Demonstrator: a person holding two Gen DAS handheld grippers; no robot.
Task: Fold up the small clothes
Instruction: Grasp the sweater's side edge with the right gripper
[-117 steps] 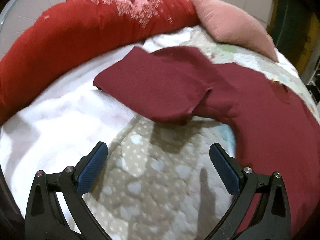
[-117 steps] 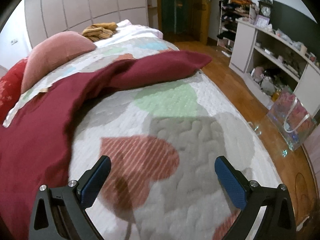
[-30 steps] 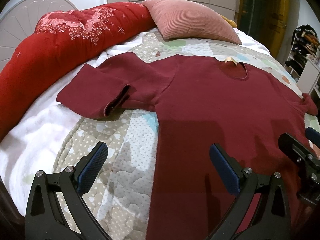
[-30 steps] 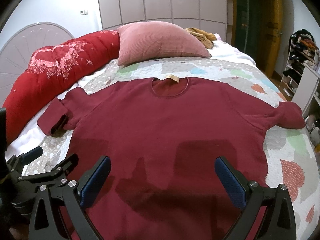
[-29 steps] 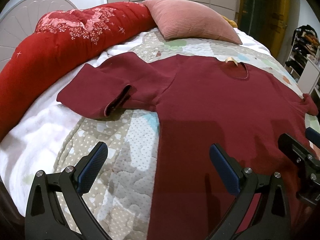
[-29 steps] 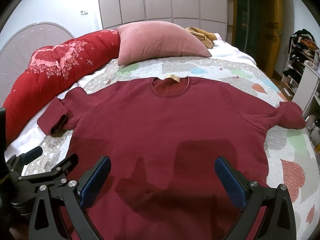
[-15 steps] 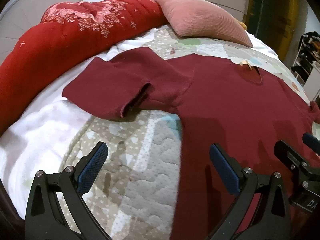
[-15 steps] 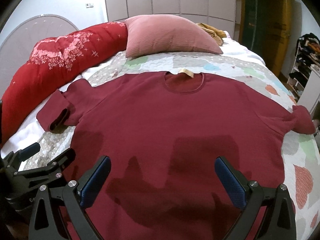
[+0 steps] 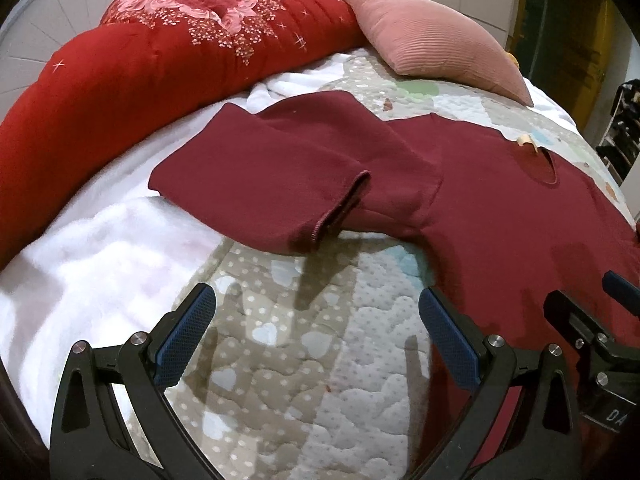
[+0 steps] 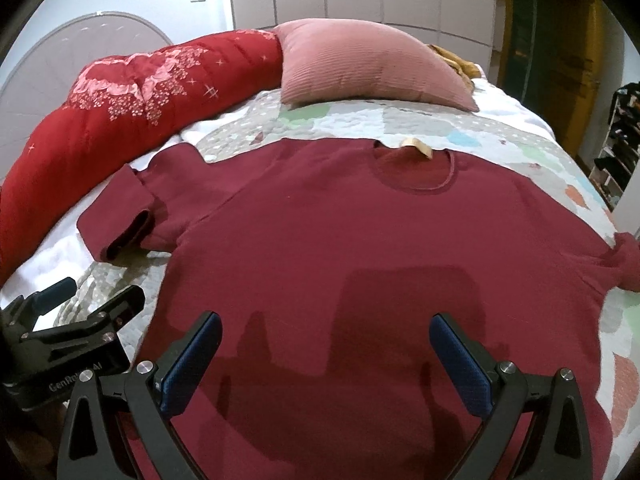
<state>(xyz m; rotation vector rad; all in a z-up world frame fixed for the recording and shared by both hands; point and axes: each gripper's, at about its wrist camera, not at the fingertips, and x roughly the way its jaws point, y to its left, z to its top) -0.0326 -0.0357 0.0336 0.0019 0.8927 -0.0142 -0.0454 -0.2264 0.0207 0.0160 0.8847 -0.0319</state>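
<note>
Maroon sweater [image 10: 360, 248] spread flat on the quilt [image 9: 304, 360], collar [image 10: 416, 172] toward twelve o'clock near the pink pillow [image 10: 360, 68], hem toward six. Left sleeve [image 9: 264, 184] doubled back on itself, cuff [image 9: 340, 212] open toward five o'clock in the left view, long axis running roughly nine to three. Left gripper [image 9: 316, 336] spread wide, empty, hovering over bare quilt with that sleeve straight ahead at twelve, apart from it. Right gripper [image 10: 324, 360] also spread wide and empty, hanging over the lower body of the sweater. Right sleeve [image 10: 624, 260] bunched out at three o'clock, well apart from either tool. Left gripper judged the nearer one for the folded sleeve; likely first step, straightening or folding it inward toward three. Red bolster [image 9: 120, 80] just beyond at ten.
</note>
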